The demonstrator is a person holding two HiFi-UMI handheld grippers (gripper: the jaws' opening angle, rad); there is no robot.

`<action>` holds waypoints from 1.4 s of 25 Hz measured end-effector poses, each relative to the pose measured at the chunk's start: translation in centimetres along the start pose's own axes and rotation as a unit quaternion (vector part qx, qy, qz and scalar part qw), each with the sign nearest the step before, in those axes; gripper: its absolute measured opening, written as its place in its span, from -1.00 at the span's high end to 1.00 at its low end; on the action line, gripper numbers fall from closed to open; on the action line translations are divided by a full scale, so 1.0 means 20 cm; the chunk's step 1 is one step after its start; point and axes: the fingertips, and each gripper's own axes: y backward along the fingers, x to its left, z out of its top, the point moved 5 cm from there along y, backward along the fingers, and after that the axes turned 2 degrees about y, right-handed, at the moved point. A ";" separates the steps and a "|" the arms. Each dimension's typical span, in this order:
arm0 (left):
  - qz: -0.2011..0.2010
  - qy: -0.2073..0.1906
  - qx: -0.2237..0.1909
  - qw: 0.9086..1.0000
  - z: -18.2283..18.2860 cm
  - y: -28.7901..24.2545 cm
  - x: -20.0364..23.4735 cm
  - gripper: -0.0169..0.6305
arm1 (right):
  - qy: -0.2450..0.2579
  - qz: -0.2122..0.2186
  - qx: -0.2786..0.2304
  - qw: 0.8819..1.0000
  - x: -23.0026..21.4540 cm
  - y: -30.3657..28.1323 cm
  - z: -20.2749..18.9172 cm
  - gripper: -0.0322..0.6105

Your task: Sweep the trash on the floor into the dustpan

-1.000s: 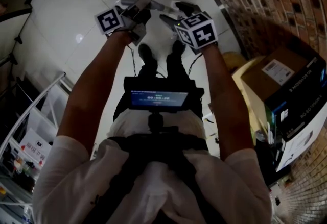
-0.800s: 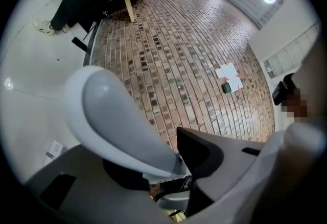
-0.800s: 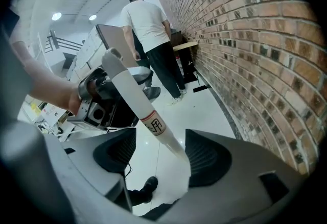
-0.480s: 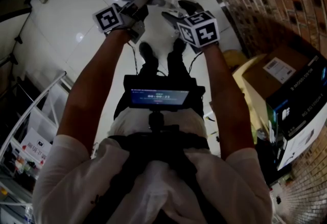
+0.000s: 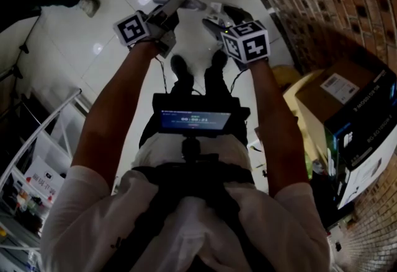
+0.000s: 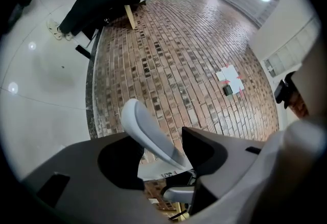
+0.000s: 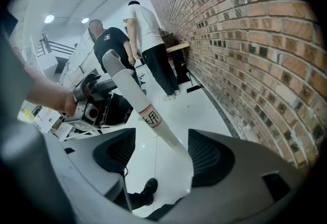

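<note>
A pale grey-white handle (image 6: 153, 136) with a rounded end slants between the jaws of my left gripper (image 6: 163, 152). Those jaws have just been opening and stand apart, the handle lying against the right one. The same handle (image 7: 134, 98), with a small printed label, runs up between the jaws of my right gripper (image 7: 162, 152). It touches the right jaw and leaves a wide gap to the left jaw. In the head view both grippers, left (image 5: 177, 3) and right (image 5: 217, 18), are held out side by side above my shoes. No trash or dustpan shows in any view.
A brick wall (image 5: 322, 10) runs along the right, with a cardboard box (image 5: 338, 88) and a dark printed box (image 5: 366, 134) at its foot. A metal rack (image 5: 37, 140) stands at the left. Two people (image 7: 148, 49) stand near the wall ahead, on the white tiled floor (image 5: 93, 29).
A bystander's dark trouser leg and shoe have come into the top left of the head view. Both grippers have stayed in about the same place.
</note>
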 end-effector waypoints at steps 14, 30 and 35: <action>0.012 -0.004 -0.019 1.000 -0.01 0.17 -0.02 0.24 | -0.008 -0.027 0.000 1.000 0.02 0.10 -0.07 -0.10; 0.030 0.006 -0.037 0.999 -0.16 0.33 -0.07 0.23 | -0.009 -0.032 0.002 0.999 0.04 0.26 -0.22 -0.10; 0.040 0.006 -0.061 0.997 -0.28 0.41 -0.13 0.23 | 0.001 -0.018 0.004 1.000 0.04 0.34 -0.26 -0.10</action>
